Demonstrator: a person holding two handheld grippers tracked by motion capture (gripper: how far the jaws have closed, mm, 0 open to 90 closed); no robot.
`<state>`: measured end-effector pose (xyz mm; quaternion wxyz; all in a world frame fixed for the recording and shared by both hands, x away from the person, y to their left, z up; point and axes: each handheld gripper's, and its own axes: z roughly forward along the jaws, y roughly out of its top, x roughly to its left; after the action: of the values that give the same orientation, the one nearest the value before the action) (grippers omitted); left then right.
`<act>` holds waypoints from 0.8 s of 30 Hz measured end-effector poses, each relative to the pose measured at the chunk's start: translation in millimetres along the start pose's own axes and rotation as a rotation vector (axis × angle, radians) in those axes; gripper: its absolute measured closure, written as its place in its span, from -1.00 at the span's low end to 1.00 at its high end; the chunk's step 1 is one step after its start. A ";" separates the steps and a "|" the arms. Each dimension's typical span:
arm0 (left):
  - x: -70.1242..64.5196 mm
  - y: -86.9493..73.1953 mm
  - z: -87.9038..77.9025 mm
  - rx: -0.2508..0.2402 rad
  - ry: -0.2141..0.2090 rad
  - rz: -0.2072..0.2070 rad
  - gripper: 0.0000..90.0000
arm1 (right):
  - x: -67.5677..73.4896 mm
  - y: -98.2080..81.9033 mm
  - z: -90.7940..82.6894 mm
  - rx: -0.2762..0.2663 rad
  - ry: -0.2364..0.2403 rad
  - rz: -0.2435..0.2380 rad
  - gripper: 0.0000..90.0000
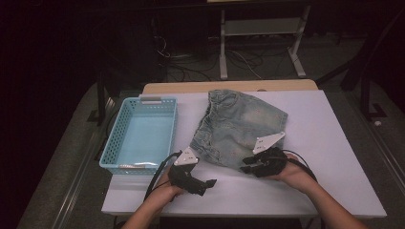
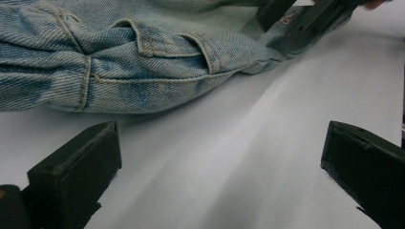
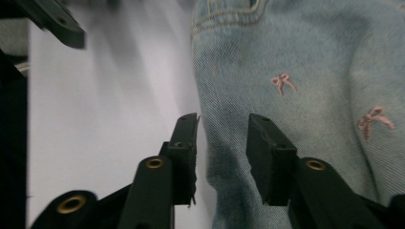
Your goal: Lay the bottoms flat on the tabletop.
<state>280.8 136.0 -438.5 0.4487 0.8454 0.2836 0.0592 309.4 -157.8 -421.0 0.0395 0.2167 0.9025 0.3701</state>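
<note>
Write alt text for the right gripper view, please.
The right gripper has its two black jaws partly closed over the edge of a light blue denim garment with small pink bows, lying on a white table. The other gripper's jaw shows at the upper left.

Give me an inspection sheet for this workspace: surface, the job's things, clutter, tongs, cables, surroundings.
Surface: white table top, bare between the items.
Job's things: denim garment lying flat at the middle, with small pink bows; empty light blue basket to its left.
Clutter: nothing seen.
Tongs: left tongs open wide over bare table, short of the denim's edge. Right tongs partly closed at the garment's near edge, jaws astride the hem with a gap; no firm grip can be told.
Cables: a black cable trails from the left tongs; more lie on the floor behind the table.
Surroundings: dim room, white metal frame on the floor beyond.
</note>
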 end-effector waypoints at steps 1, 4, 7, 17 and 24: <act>0.2 -0.1 -0.2 0.000 -0.001 0.000 -1.00 | -0.9 -0.7 3.0 0.011 -0.006 -0.004 0.32; 0.3 -0.1 -0.5 -0.001 -0.002 0.002 -1.00 | -2.9 -4.8 8.8 0.030 -0.003 0.005 0.26; -0.1 0.2 -0.2 0.000 -0.003 0.004 -1.00 | -3.8 -7.9 12.5 0.035 0.001 0.011 0.20; -0.8 0.1 0.6 0.001 -0.005 0.003 -1.00 | 1.3 -10.0 20.2 0.057 -0.064 -0.066 0.69; -0.6 0.1 0.6 0.002 -0.006 0.001 -1.00 | -0.7 -9.1 17.4 0.041 -0.030 -0.030 0.86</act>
<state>280.5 135.2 -438.7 0.4489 0.8461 0.2816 0.0567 310.7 -152.4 -439.8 0.0542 0.2093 0.9124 0.3476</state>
